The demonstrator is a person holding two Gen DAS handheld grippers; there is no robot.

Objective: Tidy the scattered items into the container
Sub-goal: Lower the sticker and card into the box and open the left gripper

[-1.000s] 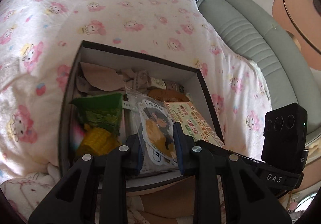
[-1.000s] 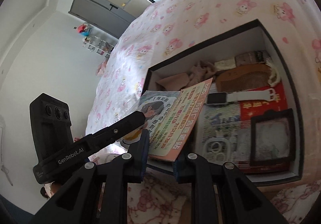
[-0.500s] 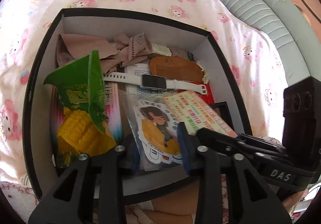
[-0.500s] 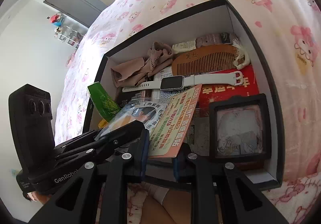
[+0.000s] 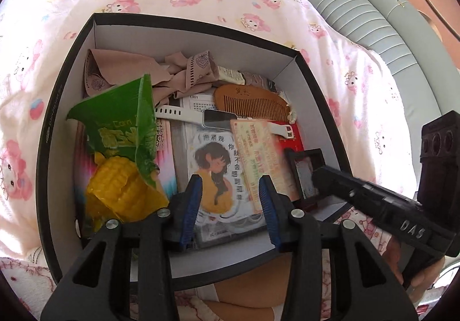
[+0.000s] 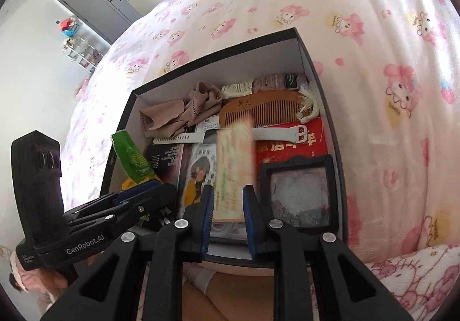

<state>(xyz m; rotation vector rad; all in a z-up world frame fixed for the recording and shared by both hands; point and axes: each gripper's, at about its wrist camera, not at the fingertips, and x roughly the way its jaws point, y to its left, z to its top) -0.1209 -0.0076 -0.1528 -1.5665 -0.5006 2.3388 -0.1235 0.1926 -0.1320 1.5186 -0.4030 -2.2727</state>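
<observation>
A black box (image 5: pixel 187 22) with white walls sits on the bed, full of items. My left gripper (image 5: pixel 230 183) hangs over its near side with jaws opening. The clear packet with a girl drawing (image 5: pixel 218 165) lies flat between them, and the pads do not press it. My right gripper (image 6: pixel 228 188) is shut on an orange printed card (image 6: pixel 234 165), blurred, held over the box middle beside the packet (image 6: pixel 198 174). From the left wrist view, the right gripper (image 5: pixel 317 177) reaches in from the right, at the card's (image 5: pixel 258 154) edge.
Inside lie a green corn snack bag (image 5: pixel 120 125), a white watch (image 5: pixel 212 118), a wooden comb (image 5: pixel 253 102), beige cloth, a red booklet (image 6: pixel 287 148) and a black frame (image 6: pixel 299 191). A pink printed quilt surrounds the box. A grey padded headboard (image 5: pixel 359 10) stands right. A person's leg (image 5: pixel 253 278) is below.
The left jaws spread apart and let go of the girl packet, which now lies in the box. Both grippers dropped closer to the box, and the right one swung the card over its middle.
</observation>
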